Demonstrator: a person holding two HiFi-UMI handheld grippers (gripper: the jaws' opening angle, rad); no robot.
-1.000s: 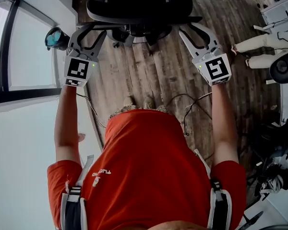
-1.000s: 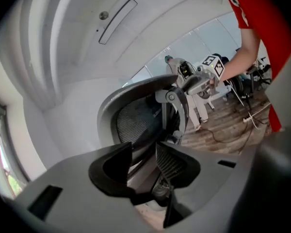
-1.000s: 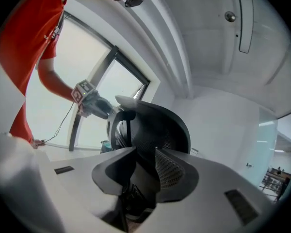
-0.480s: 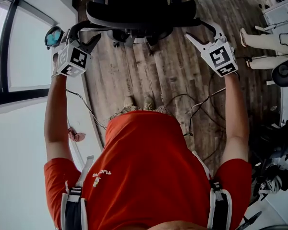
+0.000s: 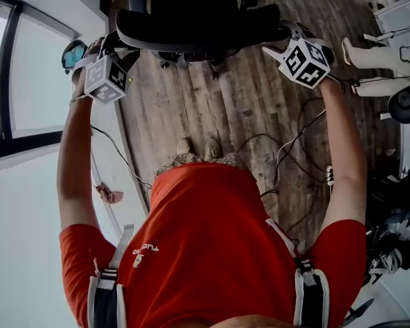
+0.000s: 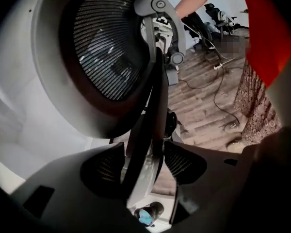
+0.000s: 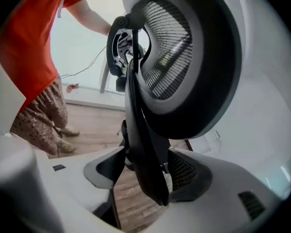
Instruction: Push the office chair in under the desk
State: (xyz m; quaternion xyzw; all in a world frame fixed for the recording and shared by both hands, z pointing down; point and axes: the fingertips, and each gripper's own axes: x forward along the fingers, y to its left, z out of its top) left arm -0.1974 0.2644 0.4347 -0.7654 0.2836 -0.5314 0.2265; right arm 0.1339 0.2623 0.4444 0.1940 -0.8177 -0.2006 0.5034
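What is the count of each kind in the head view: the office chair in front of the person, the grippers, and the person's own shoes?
Office chair: 1
Grippers: 2 (left gripper, right gripper)
Shoes: 2 (left shoe, right shoe)
Total: 5

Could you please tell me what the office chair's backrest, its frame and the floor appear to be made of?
Backrest: black woven mesh, matte; a fine grid of threads shows, with light coming through.
Frame around it: probably moulded plastic; smooth, dark, with a soft sheen.
Floor: wood or wood-look laminate; brown grain in long planks. Which of the two, I cannot tell.
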